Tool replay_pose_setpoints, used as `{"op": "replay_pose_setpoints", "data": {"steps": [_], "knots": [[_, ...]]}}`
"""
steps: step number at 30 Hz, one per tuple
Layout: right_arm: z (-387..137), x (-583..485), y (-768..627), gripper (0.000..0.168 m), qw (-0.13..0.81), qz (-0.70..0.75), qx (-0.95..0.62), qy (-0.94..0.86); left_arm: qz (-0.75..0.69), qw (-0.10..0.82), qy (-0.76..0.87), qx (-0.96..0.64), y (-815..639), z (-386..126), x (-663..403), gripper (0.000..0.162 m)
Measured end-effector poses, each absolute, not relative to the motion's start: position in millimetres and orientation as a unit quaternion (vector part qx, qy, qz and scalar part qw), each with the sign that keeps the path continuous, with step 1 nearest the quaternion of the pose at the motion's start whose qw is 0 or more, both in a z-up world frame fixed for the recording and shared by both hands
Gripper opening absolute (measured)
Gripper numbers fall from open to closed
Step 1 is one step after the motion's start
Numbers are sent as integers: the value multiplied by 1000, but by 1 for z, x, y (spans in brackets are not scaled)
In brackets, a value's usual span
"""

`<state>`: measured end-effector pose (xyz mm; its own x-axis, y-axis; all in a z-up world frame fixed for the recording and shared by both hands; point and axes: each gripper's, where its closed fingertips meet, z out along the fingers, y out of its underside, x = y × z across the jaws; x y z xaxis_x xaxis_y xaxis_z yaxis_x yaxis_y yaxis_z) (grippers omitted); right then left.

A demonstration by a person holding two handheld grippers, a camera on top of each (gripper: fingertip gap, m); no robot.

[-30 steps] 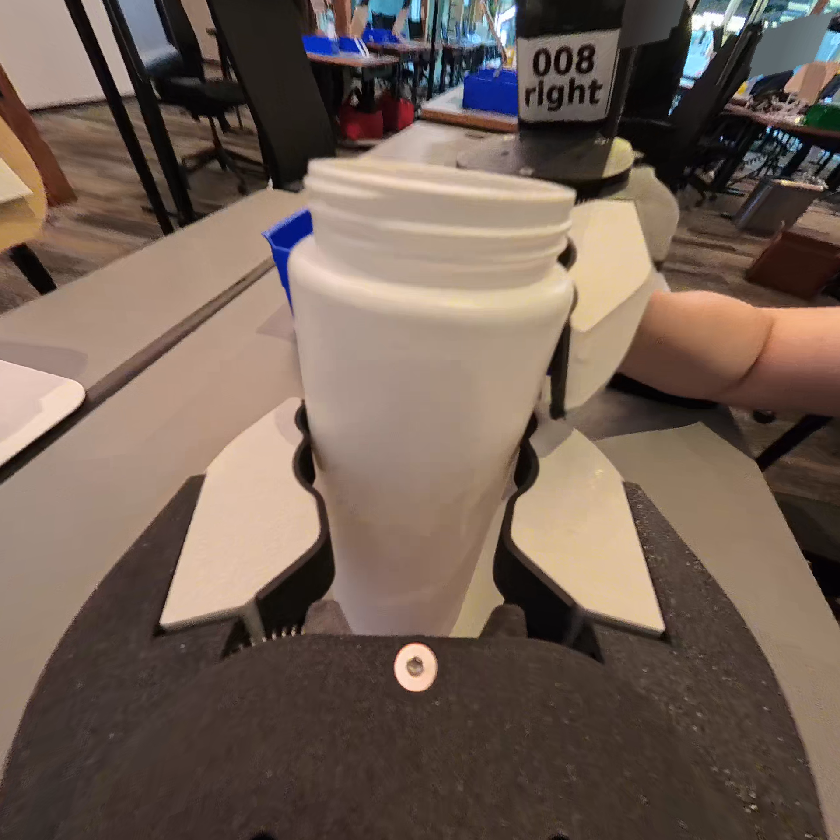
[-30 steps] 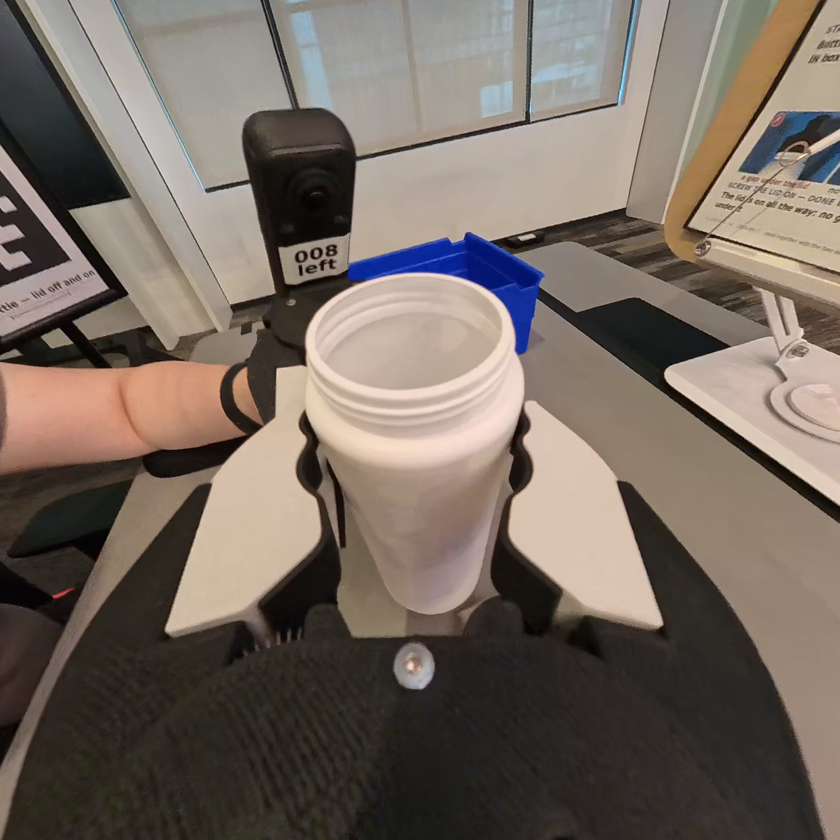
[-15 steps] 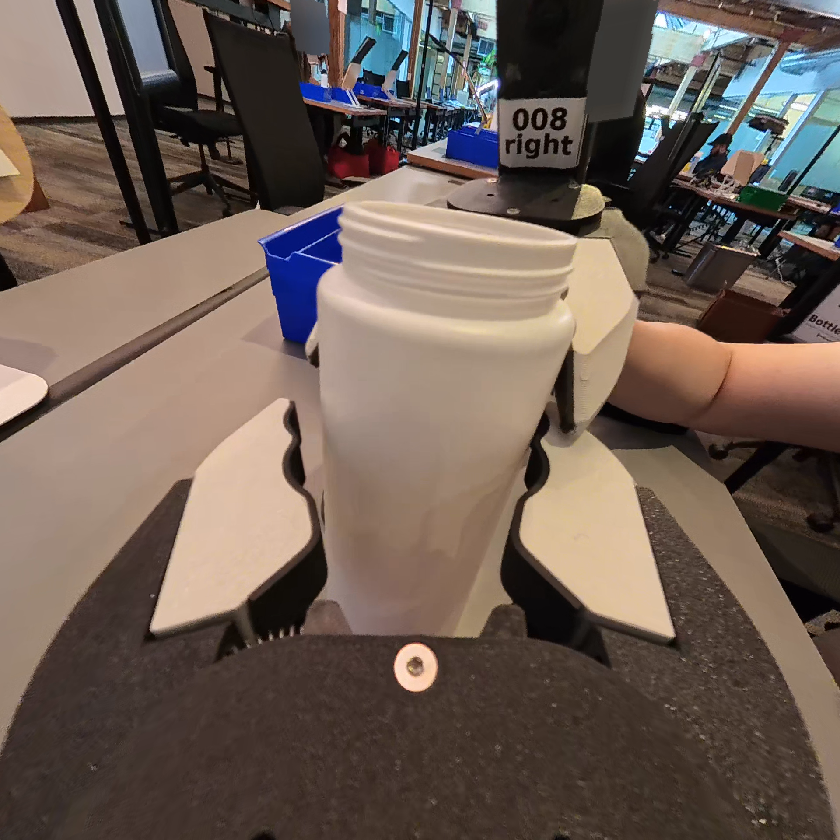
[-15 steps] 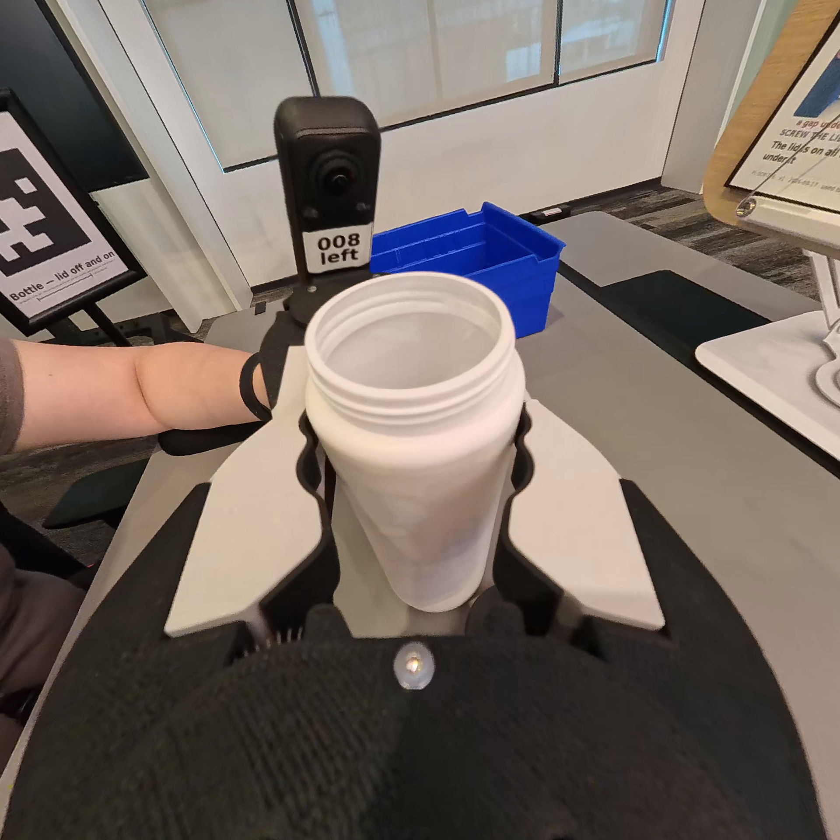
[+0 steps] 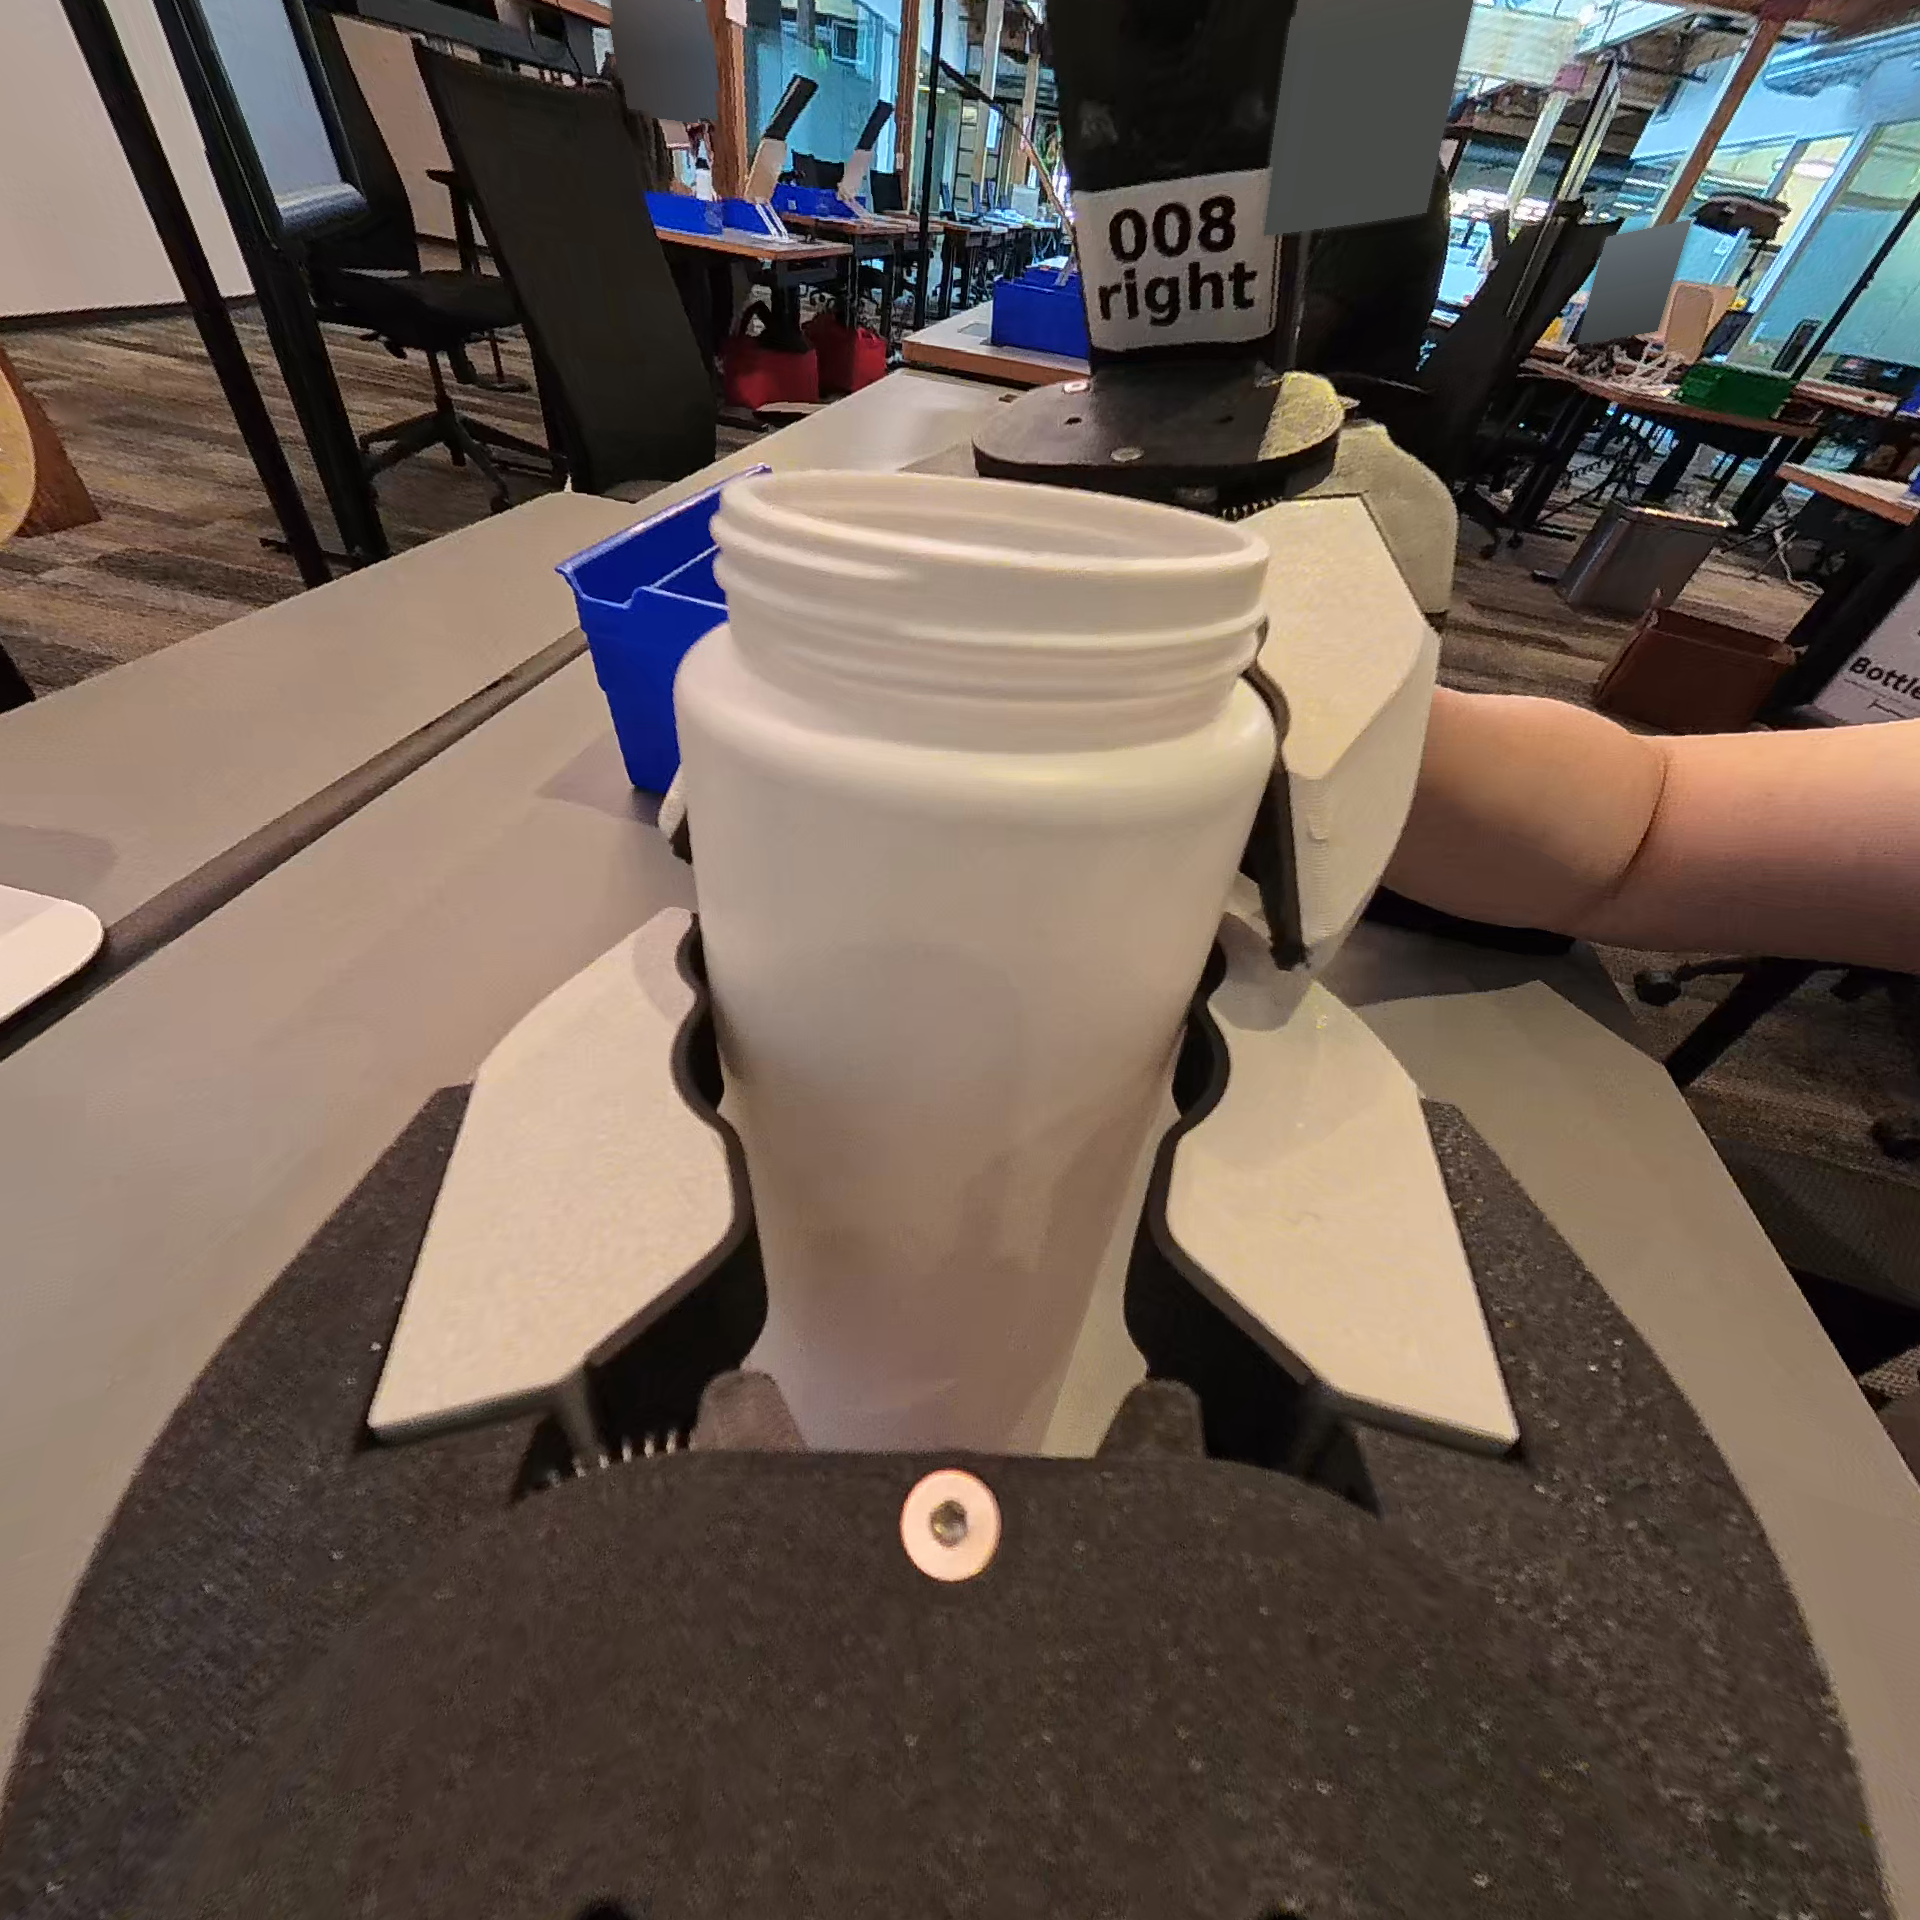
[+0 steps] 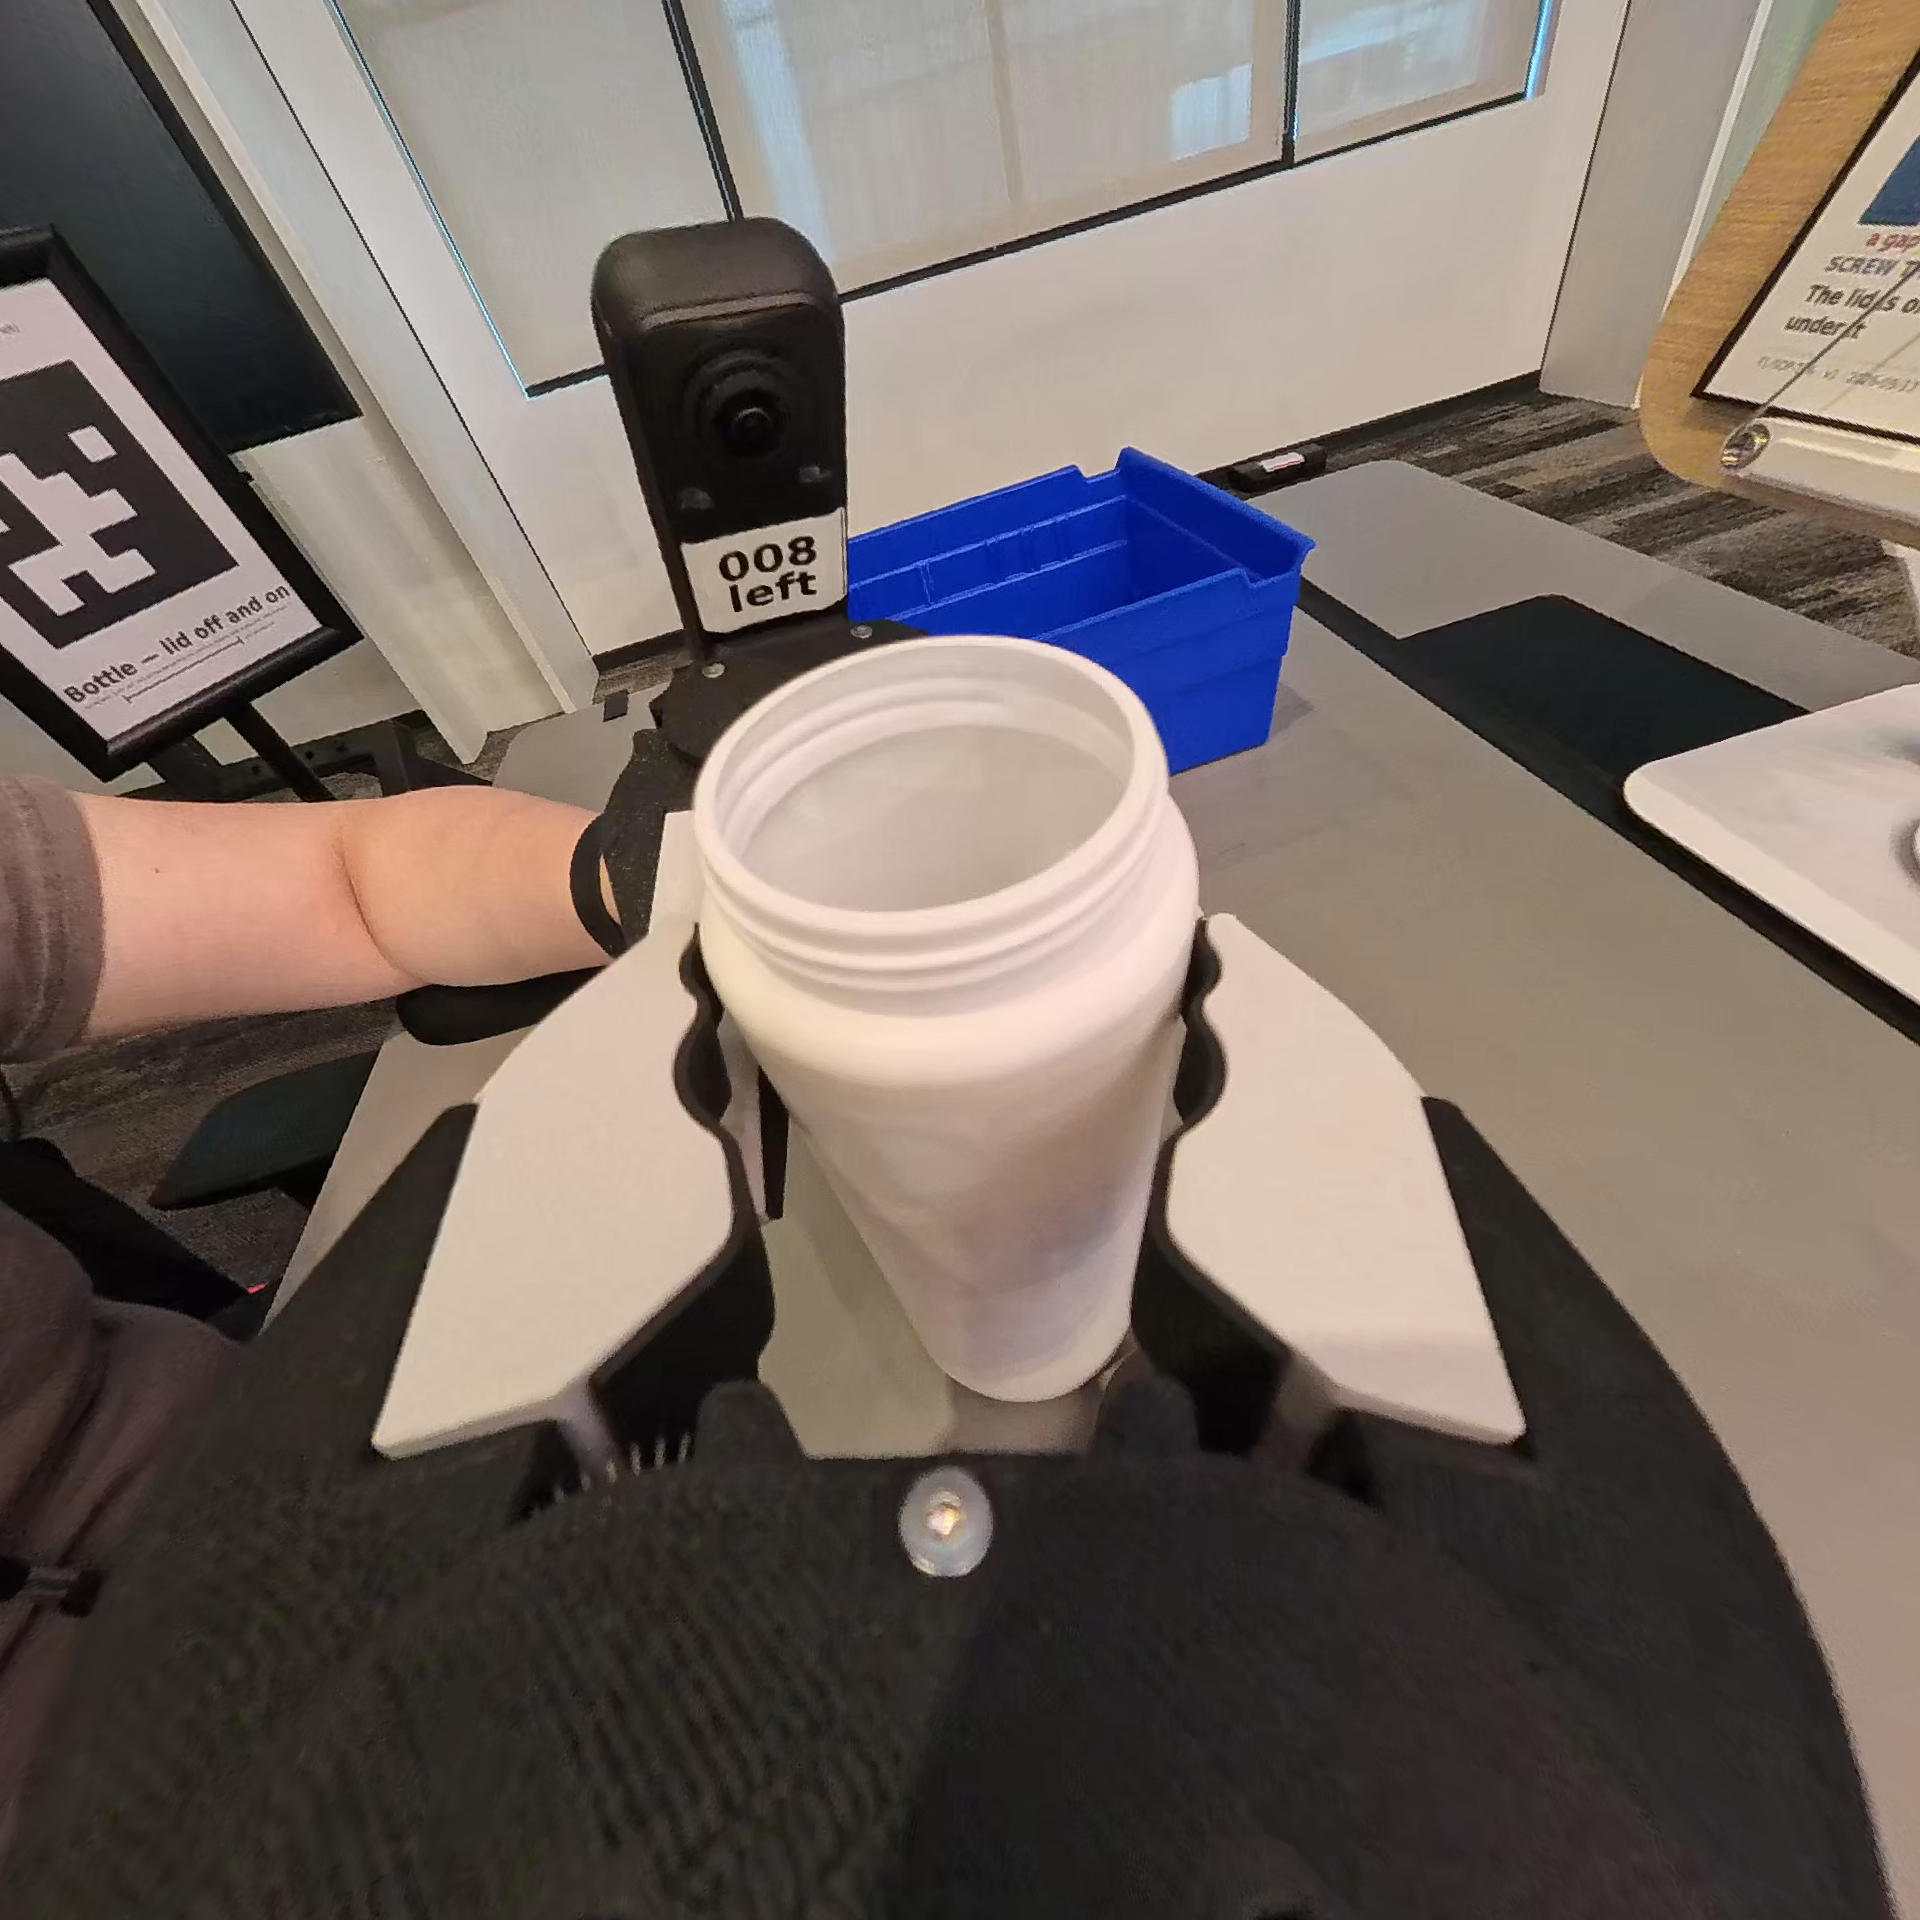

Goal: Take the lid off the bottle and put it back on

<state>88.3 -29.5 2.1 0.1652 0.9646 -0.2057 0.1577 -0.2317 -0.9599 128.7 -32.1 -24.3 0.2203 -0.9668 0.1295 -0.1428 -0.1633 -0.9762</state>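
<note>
A white bottle point(image 5: 966, 935) with an open threaded mouth and no lid stands between both grippers over the grey table point(image 5: 312, 935). My left gripper point(image 5: 948, 966) is shut on its body from one side. My right gripper point(image 6: 940, 966) is shut on the same bottle point(image 6: 966, 1039) from the opposite side. One of the right gripper's fingers point(image 5: 1340, 748) shows behind the bottle in the left wrist view. The left gripper's camera mount point(image 6: 717, 416) shows behind the bottle in the right wrist view. No lid is in view.
A blue bin point(image 6: 1143, 623) sits on the table point(image 6: 1507, 987) behind the bottle, also showing in the left wrist view point(image 5: 634, 634). A white stand base point(image 6: 1787, 831) lies at the right. A person's forearm point(image 6: 312, 904) reaches in. A framed sign point(image 6: 125, 520) stands beyond the table.
Both grippers keep hold of the bottle. The views have shifted, so the blue bin and the bottle's mouth show more than before.
</note>
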Motion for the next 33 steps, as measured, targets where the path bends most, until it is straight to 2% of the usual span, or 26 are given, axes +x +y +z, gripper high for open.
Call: {"op": "replay_pose_setpoints", "data": {"steps": [9,15,19,26,33], "knots": [[24,119,-19,86,451,443,-631,-451,-432,469,438,-634,-27,-25,124,86],[22,147,3,85,481,347,-658,-464,-423,481,436,-632,-26,-23,124,86],[-15,157,7,79,414,286,-701,-505,-422,502,421,-626,-22,-5,114,86],[-106,157,-1,79,257,151,-753,-586,-400,556,388,-616,-15,54,77,86],[-134,160,-7,79,188,98,-768,-604,-368,610,361,-602,-15,116,26,86]]}}
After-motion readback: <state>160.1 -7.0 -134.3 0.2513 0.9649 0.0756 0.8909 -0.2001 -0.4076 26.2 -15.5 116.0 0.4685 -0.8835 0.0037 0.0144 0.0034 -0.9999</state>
